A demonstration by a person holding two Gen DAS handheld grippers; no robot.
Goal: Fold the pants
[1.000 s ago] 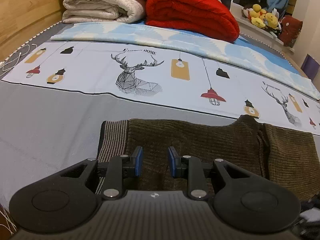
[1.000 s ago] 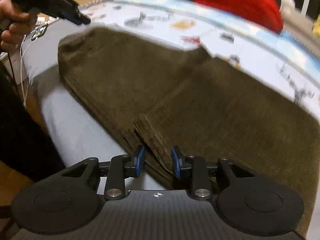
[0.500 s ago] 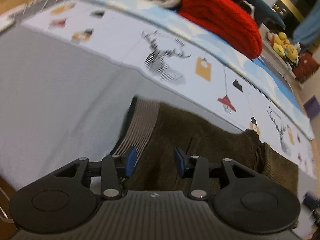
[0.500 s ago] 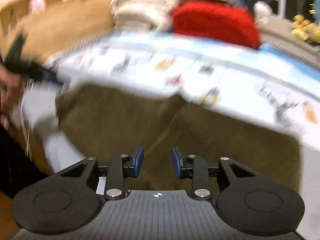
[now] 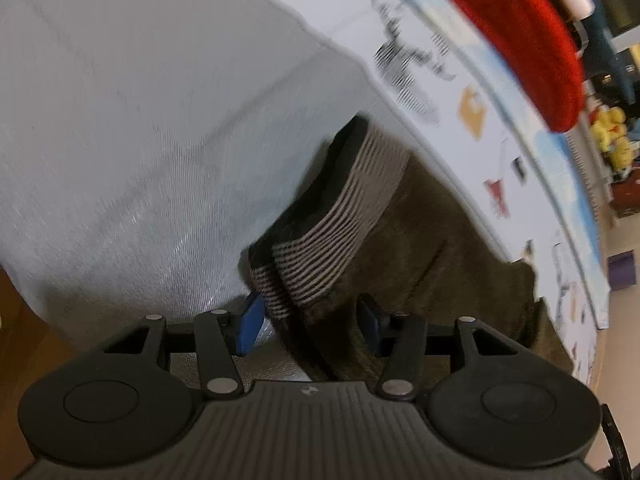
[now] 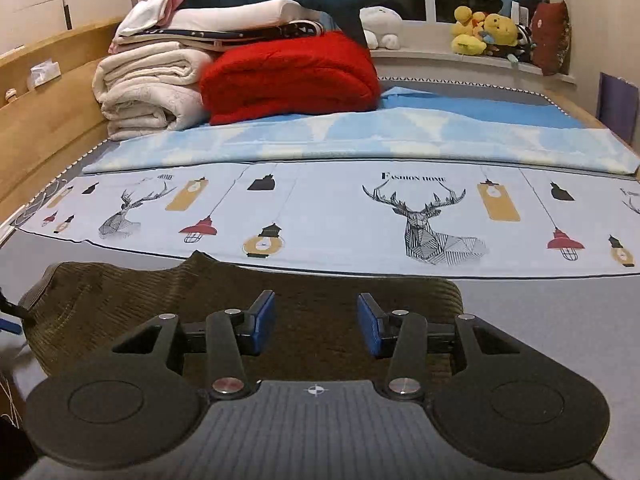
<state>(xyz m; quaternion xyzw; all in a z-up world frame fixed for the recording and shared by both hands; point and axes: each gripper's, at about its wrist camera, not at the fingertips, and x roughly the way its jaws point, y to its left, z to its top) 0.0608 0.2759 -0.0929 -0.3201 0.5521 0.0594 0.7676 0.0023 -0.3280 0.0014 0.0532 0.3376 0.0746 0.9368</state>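
The brown corduroy pants [image 6: 320, 292] lie folded on the grey bed sheet [image 6: 560, 312]. In the left wrist view the pants [image 5: 432, 248] show their striped waistband [image 5: 336, 216] at the near left corner. My left gripper [image 5: 308, 320] is open, its jaws on either side of the waistband corner, the cloth between them. My right gripper [image 6: 316, 322] is open and empty, just above the middle of the pants' near edge. The left gripper's tip [image 6: 12, 318] shows at the pants' left end in the right wrist view.
A light blue printed sheet [image 6: 340, 208] with deer and lamps lies behind the pants. Folded white quilts [image 6: 148, 88] and a red blanket [image 6: 292, 76] are stacked at the back. A wooden headboard [image 6: 40, 120] runs along the left. Plush toys [image 6: 488, 32] sit on the windowsill.
My left gripper opened wider, tilted and moved down onto the striped waistband corner. My right gripper let go of the pants' folded edge, opened wider and levelled out facing across the bed.
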